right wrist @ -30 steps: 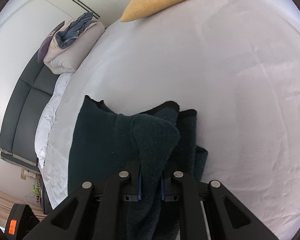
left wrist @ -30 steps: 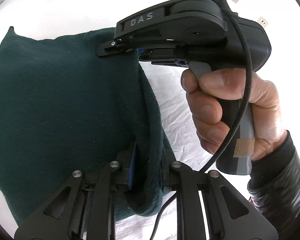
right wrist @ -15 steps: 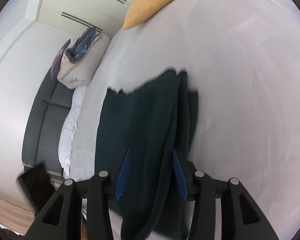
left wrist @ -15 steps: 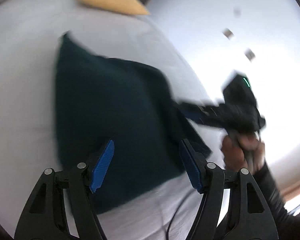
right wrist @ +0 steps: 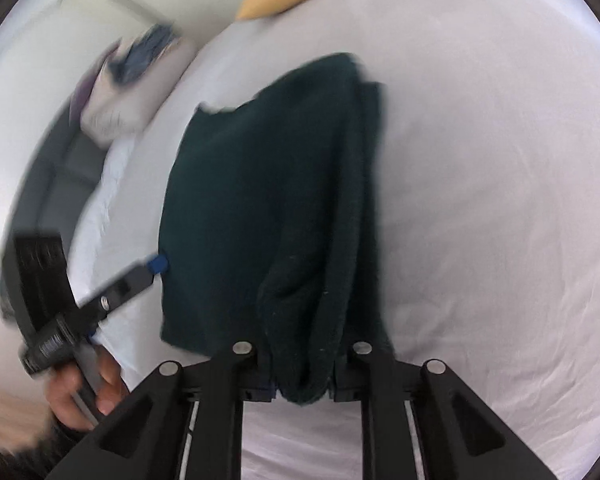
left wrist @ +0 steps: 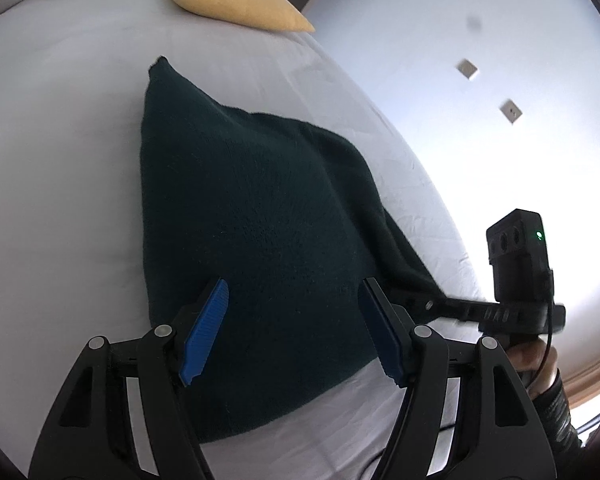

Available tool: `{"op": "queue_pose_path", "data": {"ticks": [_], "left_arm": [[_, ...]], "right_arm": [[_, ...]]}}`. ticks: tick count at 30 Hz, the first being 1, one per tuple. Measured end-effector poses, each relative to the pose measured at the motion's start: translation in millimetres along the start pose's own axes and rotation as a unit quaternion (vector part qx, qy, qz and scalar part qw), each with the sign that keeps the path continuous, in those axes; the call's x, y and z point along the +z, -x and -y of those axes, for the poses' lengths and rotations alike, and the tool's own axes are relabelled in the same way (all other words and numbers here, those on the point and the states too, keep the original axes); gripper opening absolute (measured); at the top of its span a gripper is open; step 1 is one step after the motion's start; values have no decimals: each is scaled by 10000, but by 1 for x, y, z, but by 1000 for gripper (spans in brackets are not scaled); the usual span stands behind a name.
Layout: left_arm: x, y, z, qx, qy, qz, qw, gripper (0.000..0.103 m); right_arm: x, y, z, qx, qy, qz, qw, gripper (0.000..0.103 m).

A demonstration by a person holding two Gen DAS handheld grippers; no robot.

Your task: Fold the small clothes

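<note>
Dark green garment (left wrist: 256, 236) on bed, edge pinched by right gripper (right wrist: 302, 376); left gripper (left wrist: 296, 332) apart, empty.

left gripper (left wrist: 294, 326) jaws apart, nothing pinched | dark green garment (left wrist: 252, 240) flat on white bed (left wrist: 60, 140) | right gripper (left wrist: 432, 302) at garment's right edge | yellow pillow (left wrist: 236, 2) far

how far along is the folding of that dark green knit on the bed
Partly done. The dark green garment already lies doubled over on the white bed. The left gripper is open above it, holding nothing. The right gripper has just been closing and now pinches a bunched edge. Left: lay that edge down and flatten the bundle.
</note>
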State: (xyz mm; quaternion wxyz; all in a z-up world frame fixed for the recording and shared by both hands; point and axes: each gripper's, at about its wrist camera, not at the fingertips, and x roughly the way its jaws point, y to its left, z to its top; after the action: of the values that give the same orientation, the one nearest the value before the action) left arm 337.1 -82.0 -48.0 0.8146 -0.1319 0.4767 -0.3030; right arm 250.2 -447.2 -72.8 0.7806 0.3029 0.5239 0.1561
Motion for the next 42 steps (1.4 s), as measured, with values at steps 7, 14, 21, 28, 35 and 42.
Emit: {"op": "queue_pose_path", "data": {"ticks": [7,14,21,28,35,42], "left_arm": [[-7,-15,-17,-274,22,28,9996,66],[-1,-25,-26,-321,-16,11,9995,66],[-1,-30,-32,-438,117,30,9990,66],[-4,-27,-32,-513,66,49,9986,66],[-4,-29,-41,-568,50,38,9984,61],[-4,-34,-39,-457,-120,-100,9988,60]], "right_arm": [[-35,-6,74,1577,-2022,524,9651,8],[-38,45,45,194,-1675,1136,9791,21],[19,53,-21,-46,-9,1245,9922,21],[36,-9,-13,-797,129,607,9949,18],[6,27,22,-600,-977,1049,9878,20],[-21,40,-9,-1006,-334,1086,9884,21]]}}
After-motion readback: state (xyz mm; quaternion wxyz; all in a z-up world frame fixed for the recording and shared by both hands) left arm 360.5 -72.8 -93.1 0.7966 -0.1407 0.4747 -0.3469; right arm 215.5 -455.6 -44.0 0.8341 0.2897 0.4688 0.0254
